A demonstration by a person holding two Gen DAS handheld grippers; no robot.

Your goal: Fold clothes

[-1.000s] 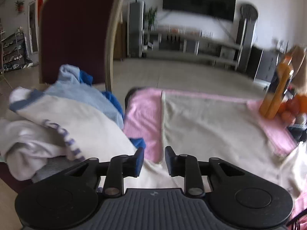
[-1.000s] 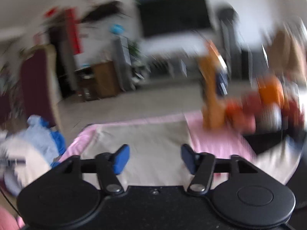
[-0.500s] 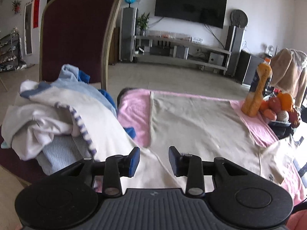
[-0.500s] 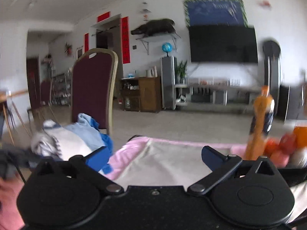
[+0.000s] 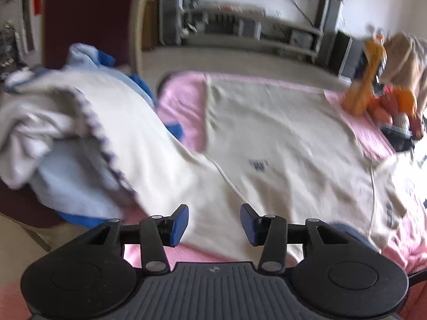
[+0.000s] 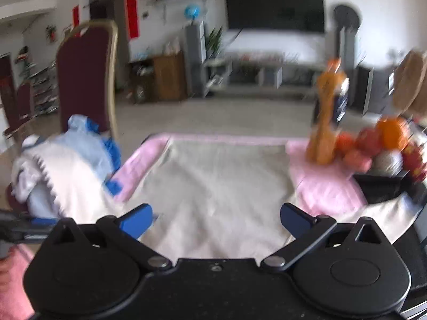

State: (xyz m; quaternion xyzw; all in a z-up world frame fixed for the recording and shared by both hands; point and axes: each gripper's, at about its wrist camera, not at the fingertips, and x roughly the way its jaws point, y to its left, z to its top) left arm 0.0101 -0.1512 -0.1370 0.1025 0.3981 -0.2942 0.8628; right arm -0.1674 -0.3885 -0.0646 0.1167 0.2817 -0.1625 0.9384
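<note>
A cream garment (image 5: 280, 144) (image 6: 221, 184) lies spread flat over a pink cloth (image 5: 184, 104) (image 6: 323, 186) on the table. Its left sleeve trails off the table edge onto a chair. My left gripper (image 5: 214, 220) hovers low over the garment's near left part, its jaws opening, with only cloth below them and nothing pinched. My right gripper (image 6: 216, 217) stands wide open above the garment's near edge, holding nothing. Both views are blurred.
A maroon chair (image 5: 88, 18) (image 6: 85, 74) at the left carries a heap of clothes (image 5: 61, 138) (image 6: 61, 165), white, light blue and blue. An orange bottle (image 6: 327, 117) (image 5: 365, 80) and a fruit bowl (image 6: 379, 146) stand at the table's right.
The left gripper has dropped closer to the garment and tipped downward, its jaws spreading. The right gripper's jaws went from partly open to wide, and its view swung sideways.
</note>
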